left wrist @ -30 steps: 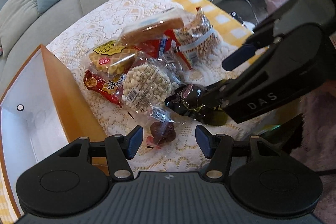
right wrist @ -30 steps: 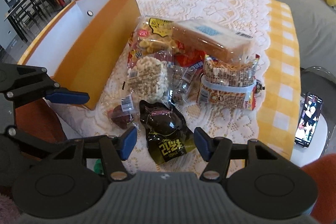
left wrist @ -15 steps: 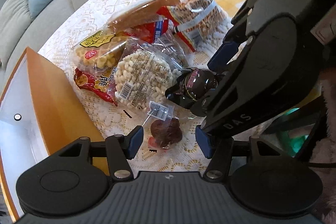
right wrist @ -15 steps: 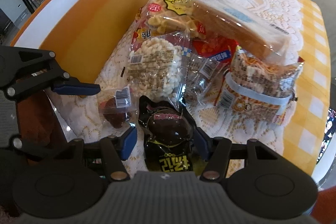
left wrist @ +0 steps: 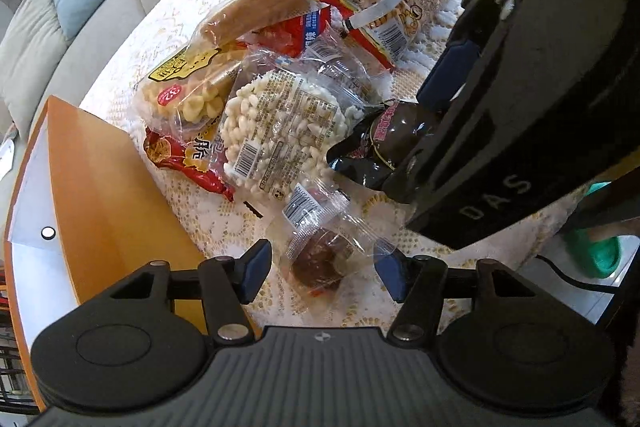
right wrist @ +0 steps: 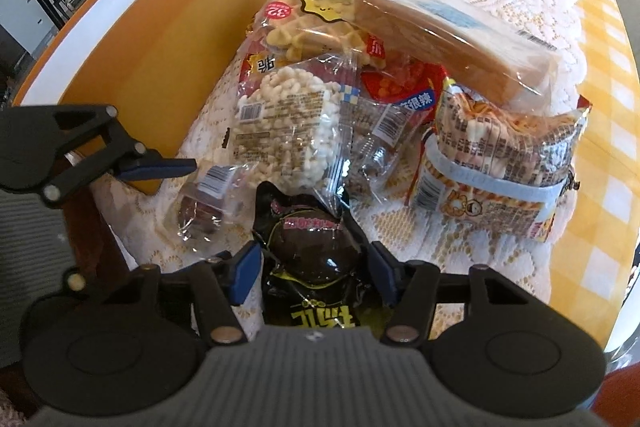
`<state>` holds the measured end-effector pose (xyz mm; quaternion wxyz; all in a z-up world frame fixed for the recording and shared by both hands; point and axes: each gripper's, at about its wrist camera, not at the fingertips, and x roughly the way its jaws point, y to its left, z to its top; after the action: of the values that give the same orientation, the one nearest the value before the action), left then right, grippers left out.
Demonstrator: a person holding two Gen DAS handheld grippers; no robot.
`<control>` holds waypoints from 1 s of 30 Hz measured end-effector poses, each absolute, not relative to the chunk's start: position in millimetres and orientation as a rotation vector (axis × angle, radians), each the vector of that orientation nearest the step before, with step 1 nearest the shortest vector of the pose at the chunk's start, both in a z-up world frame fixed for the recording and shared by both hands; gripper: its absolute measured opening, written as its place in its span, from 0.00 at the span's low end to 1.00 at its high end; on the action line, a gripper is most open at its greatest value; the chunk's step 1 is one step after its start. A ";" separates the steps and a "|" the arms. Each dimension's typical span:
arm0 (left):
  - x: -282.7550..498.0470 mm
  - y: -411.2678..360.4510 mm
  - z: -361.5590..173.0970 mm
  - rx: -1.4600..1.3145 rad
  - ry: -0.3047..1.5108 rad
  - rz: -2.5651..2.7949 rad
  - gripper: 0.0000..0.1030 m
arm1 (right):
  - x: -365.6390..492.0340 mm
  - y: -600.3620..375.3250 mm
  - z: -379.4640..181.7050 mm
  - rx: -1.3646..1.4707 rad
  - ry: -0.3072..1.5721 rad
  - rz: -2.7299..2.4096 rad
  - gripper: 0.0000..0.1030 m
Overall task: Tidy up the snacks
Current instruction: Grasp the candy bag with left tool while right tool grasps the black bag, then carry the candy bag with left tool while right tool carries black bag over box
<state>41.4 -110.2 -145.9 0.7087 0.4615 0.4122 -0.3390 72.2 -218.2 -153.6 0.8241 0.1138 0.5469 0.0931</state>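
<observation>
A pile of snack packets lies on the lace tablecloth. My left gripper stands open, low over a small clear-wrapped brown snack that sits between its fingers, untouched. My right gripper straddles a glossy black packet. Its jaws are closing, the pads close to the packet's sides but not visibly pressing. In the left wrist view the right gripper's blue finger reaches down beside that black packet. The small brown snack lies just left of it.
Behind lie a puffed rice cake packet, a waffle packet, a red packet, a long wrapped cake and a stick-snack bag with a blue band. An open orange box stands at the left. A grey sofa is beyond.
Both grippers have sunk toward the table. The left one came down over the small brown snack. The right one closed in around the black packet and its jaws narrowed.
</observation>
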 end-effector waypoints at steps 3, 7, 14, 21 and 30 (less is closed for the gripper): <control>42.8 -110.6 -145.4 1.019 0.917 -0.753 0.61 | 72.6 -221.3 -150.4 0.242 1.151 0.203 0.48; 43.3 -110.4 -143.7 1.018 0.910 -0.725 0.47 | 69.3 -226.9 -145.9 0.241 1.148 0.203 0.47; 51.2 -104.8 -123.6 0.893 0.965 -0.701 0.34 | 62.6 -233.0 -139.3 0.283 1.142 0.198 0.44; 66.9 -92.2 -113.1 0.696 1.083 -0.675 0.32 | 57.3 -228.9 -136.9 0.244 1.154 0.179 0.45; 65.4 -77.8 -104.9 0.580 1.124 -0.651 0.31 | 64.0 -207.8 -144.6 0.140 1.155 0.150 0.54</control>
<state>65.4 -77.8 -104.9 0.7576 0.2663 0.5158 -0.2986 64.0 -207.8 -144.6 0.8328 0.0661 0.5451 0.0706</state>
